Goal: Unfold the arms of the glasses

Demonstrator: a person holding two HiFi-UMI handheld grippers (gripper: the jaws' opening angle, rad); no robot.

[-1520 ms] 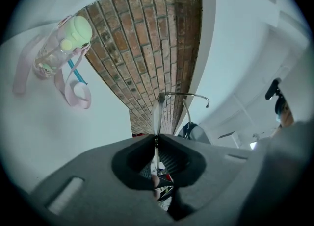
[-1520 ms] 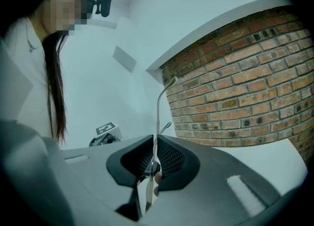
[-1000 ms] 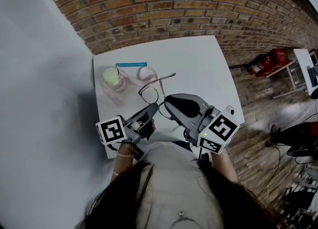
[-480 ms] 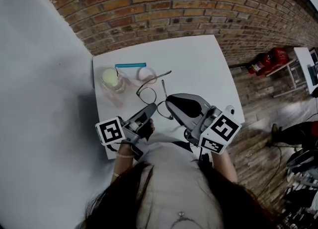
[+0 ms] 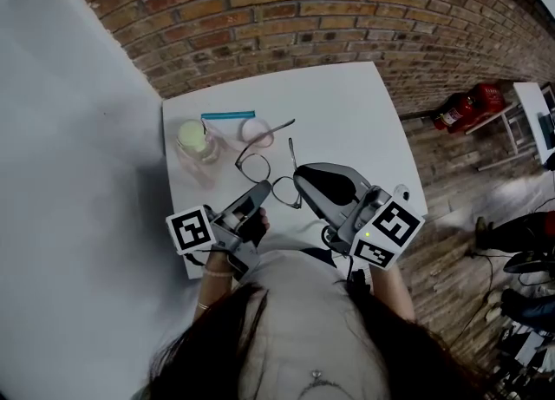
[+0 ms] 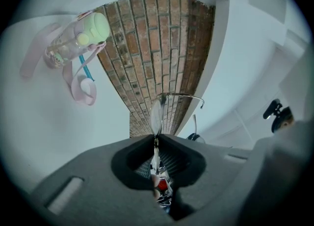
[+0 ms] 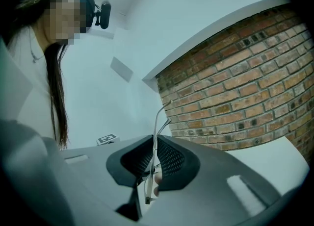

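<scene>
Thin metal-framed glasses [image 5: 255, 167] hang above the white table [image 5: 347, 121] in the head view, between both grippers. My left gripper [image 5: 266, 187] is shut on the frame near one lens; in the left gripper view the lens [image 6: 157, 113] sticks out edge-on from the closed jaws of that gripper [image 6: 157, 140]. My right gripper [image 5: 297, 183] is shut on one arm of the glasses. That arm [image 7: 159, 117] rises thin and curved from my right gripper [image 7: 154, 144] in its own view. The other arm [image 5: 276, 129] points away to the far right.
A clear bottle with a pale green lid [image 5: 194, 138] stands at the table's far left, with a pink strap [image 5: 254, 132] and a blue strip [image 5: 229, 114] beside it. A brick wall [image 5: 347, 8] runs behind the table. Red items [image 5: 468, 108] lie on the floor at right.
The arm held by my right gripper has swung outward from the frame, now pointing away from me. The glasses shifted slightly left and farther; my right gripper moved a little right.
</scene>
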